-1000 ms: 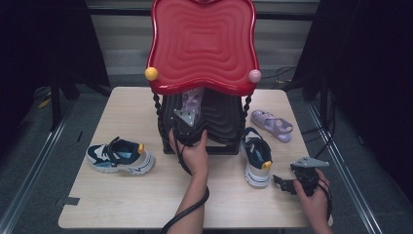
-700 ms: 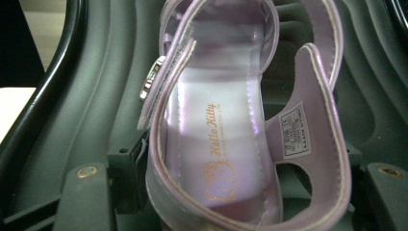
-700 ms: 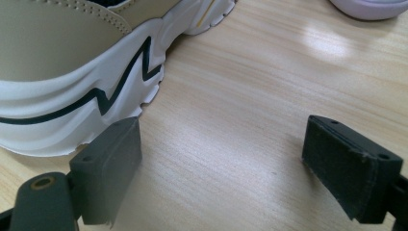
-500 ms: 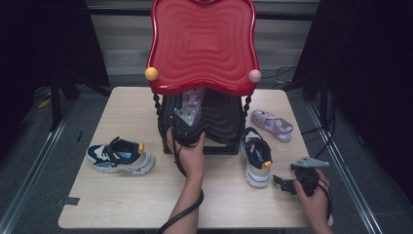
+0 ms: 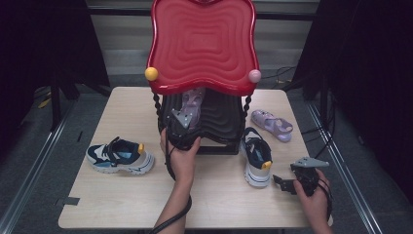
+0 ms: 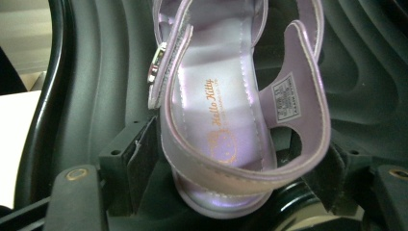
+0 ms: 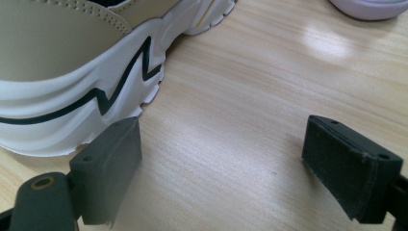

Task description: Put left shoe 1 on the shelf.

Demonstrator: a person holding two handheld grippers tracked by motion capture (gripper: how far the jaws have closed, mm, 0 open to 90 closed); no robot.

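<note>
Currently the black ribbed rack under the red wavy top holds one item: a purple sandal, lying heel-first toward the left gripper on the rack's dark moulded surface. In the left gripper view the sandal's heel strap sits between the two black jaws, which have just been opening; the left pad stands right against the strap and the right pad is close beside it, but whether either presses on the strap cannot be told. The sandal's toe end is cut off at the top edge of that view. In the high view most of this sandal is hidden beneath the red top, with just a pale purple patch visible above the gripper. A second purple sandal lies on the bench to the right of the rack, well apart from the first. One sneaker lies on its own at the left of the bench; the other sneaker lies just right of the rack's front. The right gripper rests low over the bench near that sneaker, jaws spread wide with bare wood between them; in the right gripper view the sneaker's white sole is just beside the left jaw, its upper cut off by the frame.
</note>
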